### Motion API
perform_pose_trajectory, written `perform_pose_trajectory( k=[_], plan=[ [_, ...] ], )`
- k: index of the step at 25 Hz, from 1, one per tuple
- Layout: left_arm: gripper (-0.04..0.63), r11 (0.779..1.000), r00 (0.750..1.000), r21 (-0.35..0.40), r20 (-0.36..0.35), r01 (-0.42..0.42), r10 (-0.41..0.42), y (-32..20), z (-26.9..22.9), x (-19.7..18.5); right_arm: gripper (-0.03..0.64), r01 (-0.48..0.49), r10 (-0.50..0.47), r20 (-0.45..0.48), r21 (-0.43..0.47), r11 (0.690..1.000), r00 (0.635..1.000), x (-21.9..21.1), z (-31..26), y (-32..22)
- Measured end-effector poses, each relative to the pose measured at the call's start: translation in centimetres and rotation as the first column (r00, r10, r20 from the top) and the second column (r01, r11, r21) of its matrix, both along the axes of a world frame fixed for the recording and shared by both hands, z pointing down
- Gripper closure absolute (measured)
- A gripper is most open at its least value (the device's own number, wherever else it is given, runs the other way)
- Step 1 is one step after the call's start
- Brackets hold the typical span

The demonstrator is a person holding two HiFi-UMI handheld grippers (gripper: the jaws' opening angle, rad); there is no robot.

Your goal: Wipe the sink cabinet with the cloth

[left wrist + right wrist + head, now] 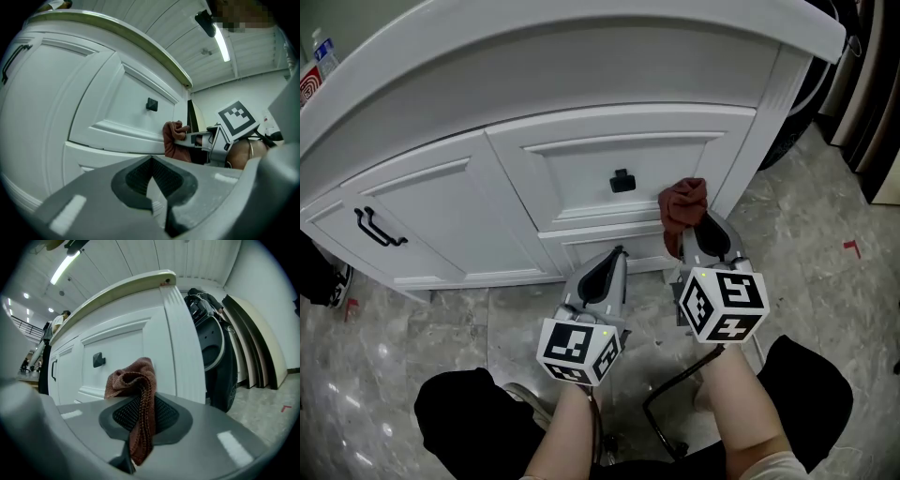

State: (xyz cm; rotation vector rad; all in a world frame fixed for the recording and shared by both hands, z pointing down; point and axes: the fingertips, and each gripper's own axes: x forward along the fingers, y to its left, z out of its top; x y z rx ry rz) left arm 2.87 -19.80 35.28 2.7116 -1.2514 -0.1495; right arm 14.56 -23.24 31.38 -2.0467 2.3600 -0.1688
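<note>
The white sink cabinet (581,150) fills the upper head view, with a drawer and its black knob (622,180) in the middle. My right gripper (705,232) is shut on a rust-brown cloth (682,208), which lies against the drawer's lower right corner. In the right gripper view the cloth (137,394) bunches out from between the jaws of the right gripper (140,404), in front of the cabinet (126,343). My left gripper (613,258) is shut and empty, low before the cabinet's base. The left gripper view shows the cloth (172,140) to the right of the left gripper (151,163).
At the left, a cabinet door carries a black handle (379,228). A dark round appliance (797,131) stands right of the cabinet, with boards (253,343) leaning behind it. The marble floor (441,328) bears a red tape mark (851,247). A person's knees sit below.
</note>
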Motion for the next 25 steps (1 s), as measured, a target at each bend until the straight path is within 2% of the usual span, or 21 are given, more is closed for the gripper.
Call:
perform_pose_trajectory(
  k=[5,8,10,14,18,21,25],
  plan=[
    [0.595,1.0,1.0,-0.002,0.014,-0.027,0.027,0.5,0.3,1.9,0.529,-0.054,0.054,0.0,-0.005,0.999,0.999,2.6,0.2,0.5],
    [0.595,1.0,0.999,0.0,0.023,-0.025,0.025,0.5,0.4,2.0,0.529,-0.114,0.115,0.038,-0.009,0.993,0.993,4.1,0.5,0.7],
    [0.595,1.0,0.999,-0.003,0.028,-0.016,0.016,0.6,0.6,1.6,0.531,-0.115,0.115,0.063,-0.002,0.993,0.991,3.5,0.3,0.9],
    [0.595,1.0,0.999,-0.017,0.042,0.026,-0.025,0.3,1.1,-0.5,0.531,0.011,-0.013,0.075,0.023,1.0,0.997,-1.7,0.4,0.7],
    [0.595,0.994,0.993,-0.031,0.058,0.1,-0.098,-0.1,1.6,-4.8,0.531,0.137,-0.137,0.068,0.01,0.991,0.988,-8.2,1.9,0.6],
    [0.595,0.985,0.985,-0.048,0.058,0.167,-0.164,-0.5,2.2,-8.6,0.529,0.228,-0.226,0.072,-0.02,0.974,0.971,-13.3,3.7,0.5],
    [0.595,0.968,0.965,-0.038,0.096,0.248,-0.244,-0.6,2.5,-12.8,0.529,0.34,-0.336,0.065,-0.069,0.938,0.94,-19.1,6.3,0.3]
  ],
)
